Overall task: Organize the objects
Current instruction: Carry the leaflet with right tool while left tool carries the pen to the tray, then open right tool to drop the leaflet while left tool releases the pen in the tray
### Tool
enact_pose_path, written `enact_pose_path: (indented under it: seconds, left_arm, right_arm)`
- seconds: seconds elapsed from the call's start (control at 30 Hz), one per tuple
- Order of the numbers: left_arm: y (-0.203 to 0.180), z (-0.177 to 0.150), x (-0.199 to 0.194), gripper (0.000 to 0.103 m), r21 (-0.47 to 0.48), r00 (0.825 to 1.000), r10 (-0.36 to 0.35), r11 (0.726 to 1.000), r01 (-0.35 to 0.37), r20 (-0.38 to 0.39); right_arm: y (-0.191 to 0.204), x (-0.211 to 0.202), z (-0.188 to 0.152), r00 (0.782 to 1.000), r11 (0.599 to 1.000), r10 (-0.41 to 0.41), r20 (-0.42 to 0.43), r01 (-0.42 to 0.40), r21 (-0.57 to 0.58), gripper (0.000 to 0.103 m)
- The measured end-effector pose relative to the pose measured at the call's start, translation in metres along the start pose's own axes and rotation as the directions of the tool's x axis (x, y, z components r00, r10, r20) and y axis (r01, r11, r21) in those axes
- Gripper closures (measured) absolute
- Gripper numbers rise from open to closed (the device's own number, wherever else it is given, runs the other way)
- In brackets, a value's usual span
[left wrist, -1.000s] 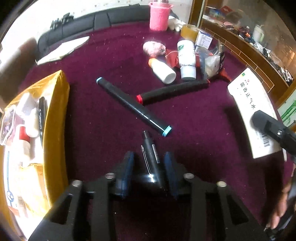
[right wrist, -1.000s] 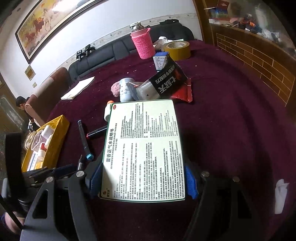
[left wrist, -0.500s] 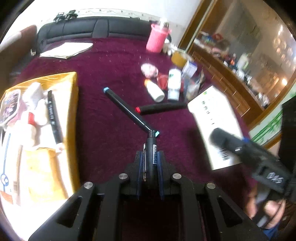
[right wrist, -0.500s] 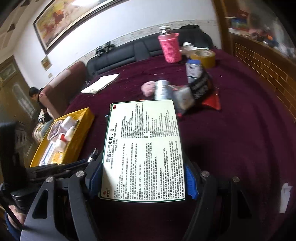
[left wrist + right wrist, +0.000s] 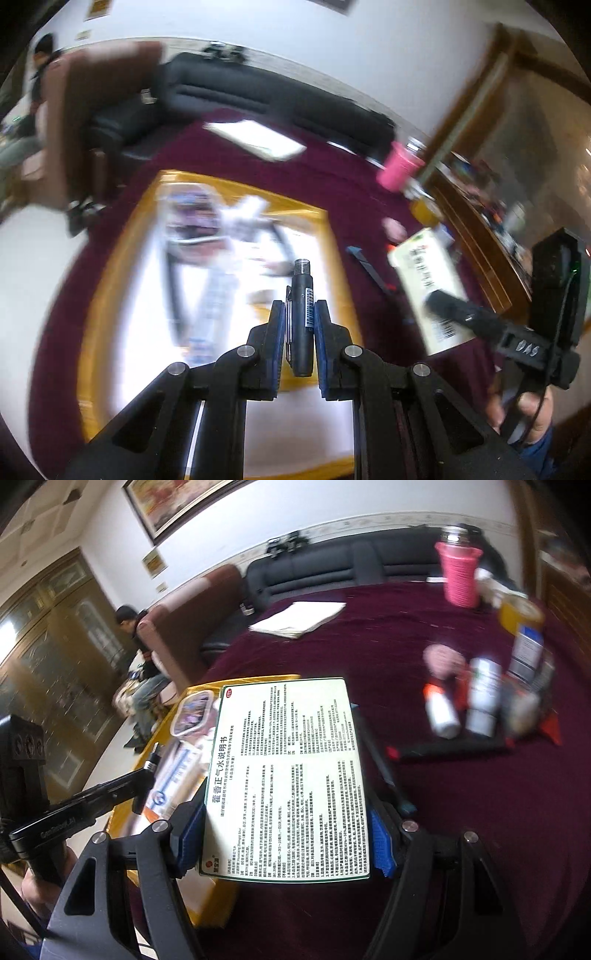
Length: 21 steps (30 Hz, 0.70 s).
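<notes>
My left gripper (image 5: 298, 314) is shut on a black pen (image 5: 302, 314) and holds it above the yellow tray (image 5: 110, 295), which holds several blurred items. The pen's metal tip points forward. My right gripper (image 5: 284, 834) is shut on a white medicine box (image 5: 288, 775) with printed text, held above the maroon table near the tray's right edge (image 5: 207, 686). The box and right gripper also show in the left wrist view (image 5: 428, 280). The left gripper shows at the left of the right wrist view (image 5: 110, 794).
On the maroon table (image 5: 480, 812) lie a black marker with red end (image 5: 450, 746), another dark marker (image 5: 384, 764), white bottles (image 5: 480, 698), a pink cup (image 5: 460, 576), yellow tape (image 5: 521, 614) and a notepad (image 5: 299, 620). A black sofa (image 5: 332, 568) stands behind.
My left gripper closed on the pen, lifted it off the table and swung left over the yellow tray. My right gripper moved left toward the tray with the box.
</notes>
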<state>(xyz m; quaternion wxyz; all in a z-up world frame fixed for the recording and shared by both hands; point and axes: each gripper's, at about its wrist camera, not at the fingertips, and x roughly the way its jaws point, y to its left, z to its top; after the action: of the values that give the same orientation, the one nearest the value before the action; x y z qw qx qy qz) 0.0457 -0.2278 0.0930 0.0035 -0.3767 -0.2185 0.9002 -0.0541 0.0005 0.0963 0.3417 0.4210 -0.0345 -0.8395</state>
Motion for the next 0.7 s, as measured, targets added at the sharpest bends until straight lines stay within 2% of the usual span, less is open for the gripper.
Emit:
enact_pose_path:
  seconds: [0.13,0.27,0.43,0.7]
  left_arm:
    - [0.045,0.000,0.003,0.091,-0.066,0.997,0.077,0.995,-0.078,-0.015]
    - [0.065,-0.004,0.012,0.091,-0.085,0.992,0.120,0.989,-0.124,-0.047]
    - [0.072,-0.007,0.024,0.090,-0.079,0.990,0.122,0.989,-0.128,-0.077]
    - [0.074,-0.007,0.038,0.090,-0.078,0.986,0.123,0.988,-0.132,-0.114]
  right_arm:
    - [0.027,0.035,0.015,0.999,0.999,0.014,-0.030,-0.015,-0.033,0.031]
    - [0.047,0.076,0.029,0.998,0.999,-0.010,-0.065,0.007,-0.051,0.031]
    - [0.051,0.112,0.037,0.994,0.999,-0.046,-0.097,0.043,-0.031,0.031]
    - [0.047,0.135,0.055,0.988,0.992,-0.125,-0.095,0.123,-0.023,0.031]
